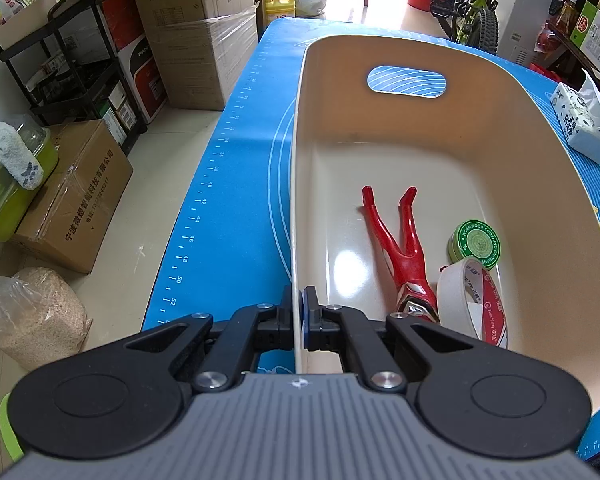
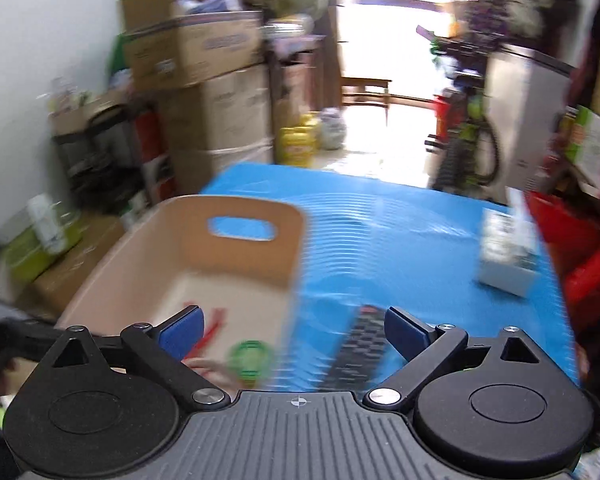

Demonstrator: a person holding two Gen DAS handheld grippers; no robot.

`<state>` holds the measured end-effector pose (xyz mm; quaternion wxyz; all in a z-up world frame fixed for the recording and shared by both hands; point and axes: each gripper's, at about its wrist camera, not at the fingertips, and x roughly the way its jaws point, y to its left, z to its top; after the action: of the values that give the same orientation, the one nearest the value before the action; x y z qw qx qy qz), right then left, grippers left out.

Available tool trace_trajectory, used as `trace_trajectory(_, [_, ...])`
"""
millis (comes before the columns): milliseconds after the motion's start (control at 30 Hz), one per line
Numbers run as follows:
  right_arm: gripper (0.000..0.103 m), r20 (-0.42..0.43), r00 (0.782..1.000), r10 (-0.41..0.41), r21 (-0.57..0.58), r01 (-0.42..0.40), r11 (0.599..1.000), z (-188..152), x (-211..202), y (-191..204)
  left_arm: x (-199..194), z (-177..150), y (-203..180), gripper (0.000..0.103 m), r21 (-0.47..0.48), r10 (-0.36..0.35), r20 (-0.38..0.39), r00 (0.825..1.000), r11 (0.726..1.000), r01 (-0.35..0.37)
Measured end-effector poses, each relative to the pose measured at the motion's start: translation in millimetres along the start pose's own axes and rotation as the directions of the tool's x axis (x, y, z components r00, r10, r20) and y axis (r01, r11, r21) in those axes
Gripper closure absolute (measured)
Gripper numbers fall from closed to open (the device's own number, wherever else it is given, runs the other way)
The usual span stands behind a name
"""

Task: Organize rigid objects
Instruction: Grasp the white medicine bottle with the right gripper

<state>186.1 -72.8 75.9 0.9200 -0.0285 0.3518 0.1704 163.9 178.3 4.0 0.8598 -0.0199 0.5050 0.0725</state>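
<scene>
A: Where do things stand, biggest first?

B: The blue ruled mat (image 2: 400, 216) carries the beige plastic bin (image 1: 480, 92); the left gripper (image 1: 299, 316) is clamped onto its near rim. Inside lie a red plastic figure (image 1: 404, 248), a white tape roll (image 1: 476, 300) and a green round tin (image 1: 476, 244).

A: And the next piece?

B: Likely the black remote control (image 2: 360, 348), on the mat just right of the bin. The right gripper (image 2: 294, 334) is spread wide, directly over it and nearer. Its long axis runs away from the gripper, tilted slightly right.
</scene>
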Motion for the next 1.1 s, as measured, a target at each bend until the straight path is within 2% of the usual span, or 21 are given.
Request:
trace_trajectory(133, [0.005, 0.014, 0.994, -0.107, 0.041, 0.106, 0.993, -6, 1, -46, 0, 0, -1, 0.098, 0.0, 0.002, 0.0, 1.0, 1.0, -0.002])
trace_trajectory(233, [0.005, 0.001, 0.981, -0.195, 0.098, 0.194, 0.976, -17, 13, -83, 0, 0, -1, 0.098, 0.002, 0.003, 0.0, 1.0, 1.0, -0.003])
trace_trajectory(300, [0.005, -0.032, 0.978, -0.208, 0.18, 0.21, 0.961, -27, 24, -109, 0, 0, 0, 0.098, -0.001, 0.002, -0.001, 1.0, 1.0, -0.002])
trace_trajectory(367, [0.005, -0.058, 0.972, -0.23, 0.21, 0.237, 0.949, -37, 36, -125, 0, 0, -1, 0.098, -0.001, 0.003, -0.002, 1.0, 1.0, -0.003])
trace_trajectory(467, [0.005, -0.08, 0.956, -0.281, 0.203, 0.292, 0.935, -50, 52, -143, 0, 0, -1, 0.098, 0.0, 0.004, -0.002, 1.0, 1.0, -0.004])
trace_trajectory(567, [0.005, -0.095, 0.956, -0.277, 0.215, 0.292, 0.932, -54, 67, -155, 0, 0, -1, 0.098, 0.0, 0.004, -0.002, 1.0, 1.0, -0.004])
trace_trajectory(700, [0.007, -0.114, 0.95, -0.292, 0.175, 0.309, 0.935, -56, 87, -154, 0, 0, -1, 0.098, 0.0, 0.004, -0.002, 1.0, 1.0, -0.004])
trace_trajectory(833, [0.017, -0.147, 0.946, -0.29, 0.134, 0.309, 0.942, -59, 104, -152, 0, 0, -1, 0.098, 0.001, 0.004, -0.002, 1.0, 1.0, -0.004])
trace_trajectory(933, [0.021, -0.145, 0.952, -0.269, 0.129, 0.288, 0.949, -61, 109, -150, 0, 0, -1, 0.098, 0.001, 0.005, -0.001, 1.0, 1.0, -0.005])
trace_trajectory(1000, [0.029, -0.14, 0.956, -0.257, 0.13, 0.275, 0.953, -62, 111, -149, 1, 1, -2, 0.098, 0.001, 0.005, -0.001, 1.0, 1.0, -0.005])
trace_trajectory(1100, [0.05, -0.146, 0.956, -0.256, 0.122, 0.274, 0.954, -64, 114, -148, 1, 1, -1, 0.098, 0.001, 0.005, -0.001, 1.0, 1.0, -0.005])
